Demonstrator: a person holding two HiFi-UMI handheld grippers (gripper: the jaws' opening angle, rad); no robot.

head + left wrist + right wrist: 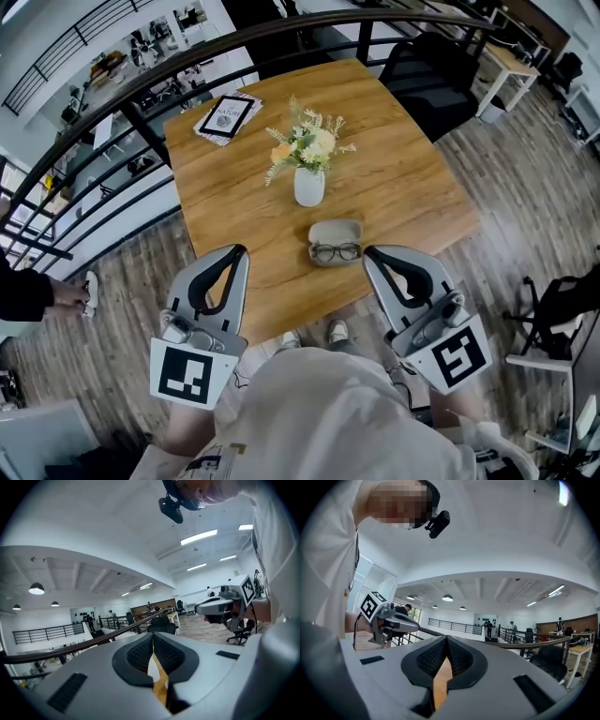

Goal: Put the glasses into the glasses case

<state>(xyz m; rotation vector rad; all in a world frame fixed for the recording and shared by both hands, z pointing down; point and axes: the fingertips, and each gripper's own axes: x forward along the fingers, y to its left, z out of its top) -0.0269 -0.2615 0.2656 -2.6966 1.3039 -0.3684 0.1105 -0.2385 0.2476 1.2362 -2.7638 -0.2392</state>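
A pair of dark-framed glasses [336,251] lies inside an open grey glasses case [336,229] near the front edge of the wooden table [403,187]. My left gripper [241,249] hangs at the table's front edge, left of the case, with its jaws shut and empty. My right gripper [367,251] is just right of the case, jaws together with nothing between them. In the left gripper view the pads [140,653] meet at the tips, and the right gripper [220,606] shows off to the side. The right gripper view shows closed pads [461,658] pointing level over the room.
A white vase of flowers [308,185] stands behind the case. A magazine [228,114] lies at the table's far left corner. A black chair [436,80] sits at the far right, and a dark railing [141,75] curves behind the table. A bystander's hand [70,295] is at the left.
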